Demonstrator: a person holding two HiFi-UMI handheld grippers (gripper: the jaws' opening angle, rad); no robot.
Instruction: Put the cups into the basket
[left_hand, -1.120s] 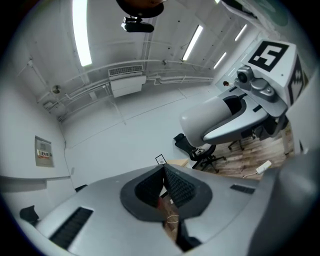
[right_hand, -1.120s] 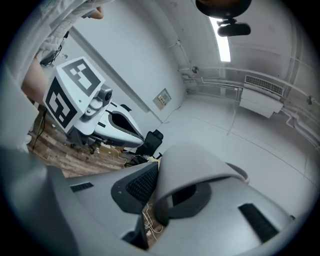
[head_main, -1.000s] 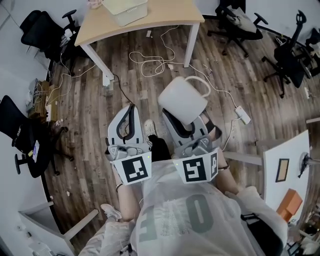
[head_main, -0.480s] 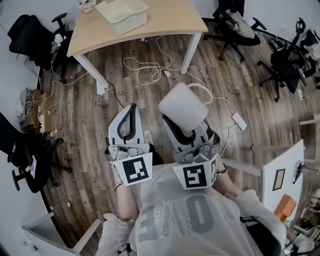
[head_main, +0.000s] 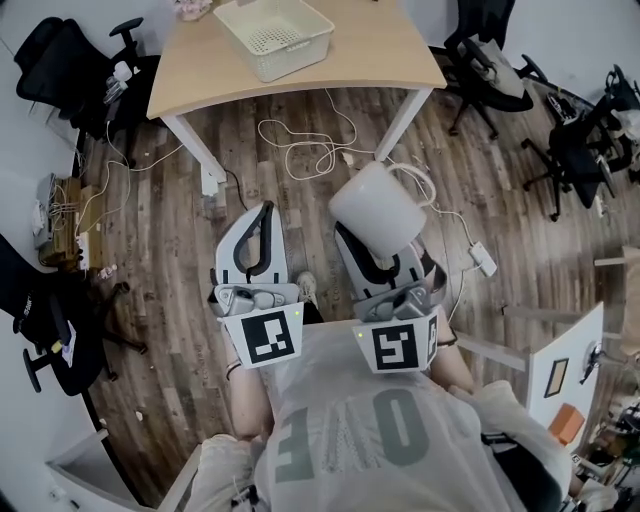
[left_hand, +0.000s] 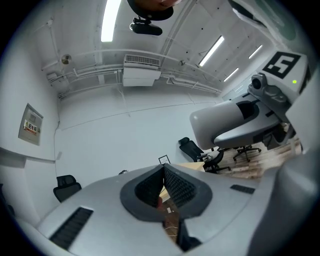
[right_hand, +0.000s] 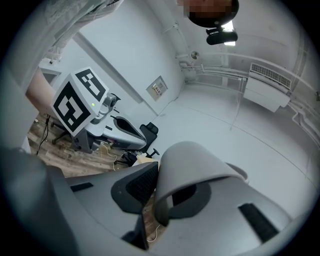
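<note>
Approach on foot toward a light wooden bench (head_main: 370, 55), seen steeply from above the person's head. Over the past second the bench has slid down from the top edge of the head view and shows more of its top. The white slotted basket (head_main: 275, 35) standing on it, cut off by the frame a second ago, is now seen whole. The person has come nearer but is still well apart from it, with wooden floor (head_main: 190, 290) and a loop of loose cables (head_main: 310, 150) between. The right tool (head_main: 384, 262) stays clamped on a white cup (head_main: 375, 208), held out in front at much the same place in view, tilted, with its handle (head_main: 418, 182) to the upper right. The right gripper view shows the cup's wall pinched between the two padded jaws. The left tool (head_main: 262, 215) is carried alongside, its jaws pressed together with nothing between them. Black office chairs (head_main: 75, 65) stand round the bench. No other cup shows. Judged from this, the cup is mid-carry: the grip has held, and what is left is to close the gap and lower the cup into the basket.
</note>
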